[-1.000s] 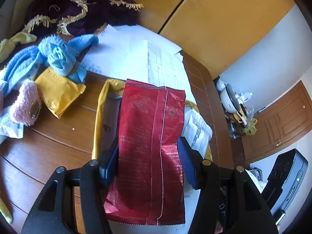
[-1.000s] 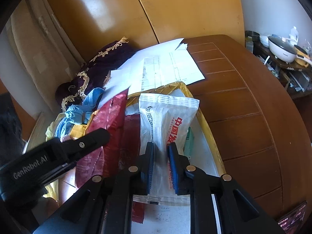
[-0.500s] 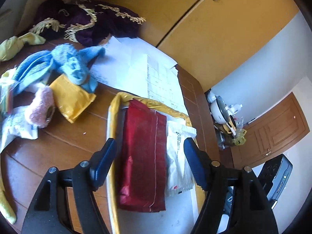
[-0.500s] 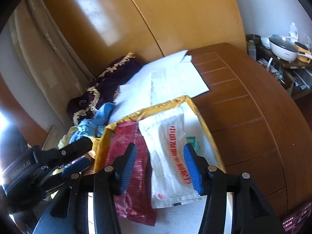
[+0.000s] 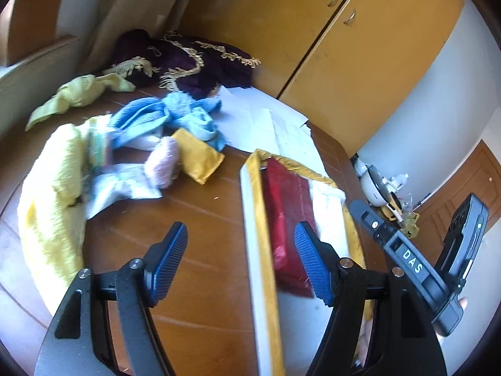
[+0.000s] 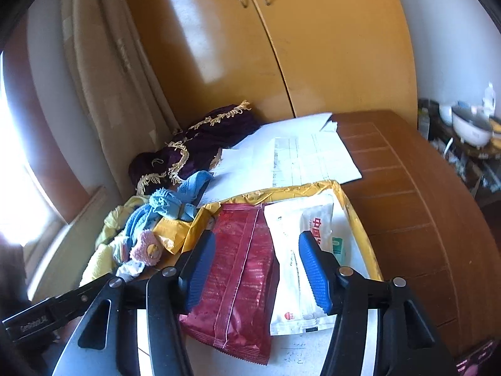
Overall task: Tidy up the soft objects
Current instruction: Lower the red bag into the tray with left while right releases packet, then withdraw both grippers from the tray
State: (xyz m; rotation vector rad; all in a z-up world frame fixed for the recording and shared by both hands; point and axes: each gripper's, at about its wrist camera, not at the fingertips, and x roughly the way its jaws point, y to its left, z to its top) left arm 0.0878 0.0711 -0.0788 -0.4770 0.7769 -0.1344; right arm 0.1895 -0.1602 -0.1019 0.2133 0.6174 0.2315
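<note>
- The left gripper (image 5: 241, 263) is hovering over the wooden table (image 5: 200, 285) with its jaws spread wide and nothing between them.
- The right gripper (image 6: 256, 269) is hovering above the yellow-rimmed tray (image 6: 360, 225), jaws likewise wide apart and gripping nothing.
- The red packet (image 6: 241, 269) and the white packet (image 6: 300, 263) are lying flat in the tray, side by side, edges touching or slightly overlapping.
- The unsorted soft items are lying in a heap on the table to the left of the tray: a yellow pouch (image 5: 200, 159), a pink fuzzy item (image 5: 162, 166), a blue towel (image 5: 175, 119) and a yellow fluffy cloth (image 5: 53, 206).
- Handling judgement: the pouch is looking light, thin and crinkly, probably slippery on its film face; taking hold at a sealed edge or corner is advisable, not the flat middle.
- The towel and cloths are limp and will be draping when lifted; pinching a bunched fold is likely giving the surest hold.
- The items are partly overlapping, so lifting one may be dragging a neighbour.
</note>
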